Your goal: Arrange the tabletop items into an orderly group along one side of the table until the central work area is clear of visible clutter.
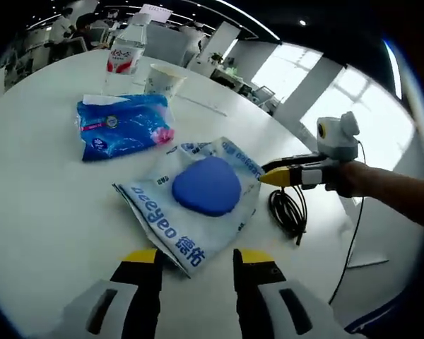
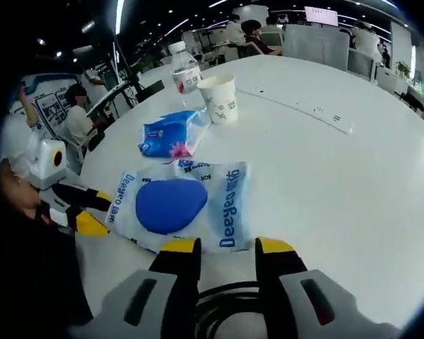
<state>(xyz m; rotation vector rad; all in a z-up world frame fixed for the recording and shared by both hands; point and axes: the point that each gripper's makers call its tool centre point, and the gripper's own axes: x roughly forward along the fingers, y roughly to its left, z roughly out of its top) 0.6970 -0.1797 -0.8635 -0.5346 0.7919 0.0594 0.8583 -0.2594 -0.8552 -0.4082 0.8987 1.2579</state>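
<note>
White and round, the tabletop (image 1: 35, 183) stands in an open office with ceiling lights, desks and seated people at the back.

Nearest in the left gripper view, the left gripper (image 1: 196, 265) hovers with its black, yellow-tipped jaws spread apart and grasping nothing, just short of the corner of a flat, white plastic wipes packet with a blue oval lid and blue "Deeyeo" lettering (image 1: 198, 198). Beside that packet's far edge lies a coiled black cable (image 1: 287, 210). Above the cable, the right gripper (image 1: 272, 174) comes in from the right, held by a person's hand (image 1: 348, 180); its yellow tips sit at the packet's edge, and whether they pinch it I cannot tell from here.

In the right gripper view the right gripper's jaws are parted with nothing between them, standing over the cable and close to the packet's near edge.

Farther back rests a crumpled blue plastic tissue pack with a pink patch (image 1: 120, 125), apart from the white packet. Beyond it stand a white paper cup with green print (image 1: 164, 79) and, next to it, a clear plastic water bottle with a red-and-white label (image 1: 127, 49), both upright near the far side of the table.
</note>
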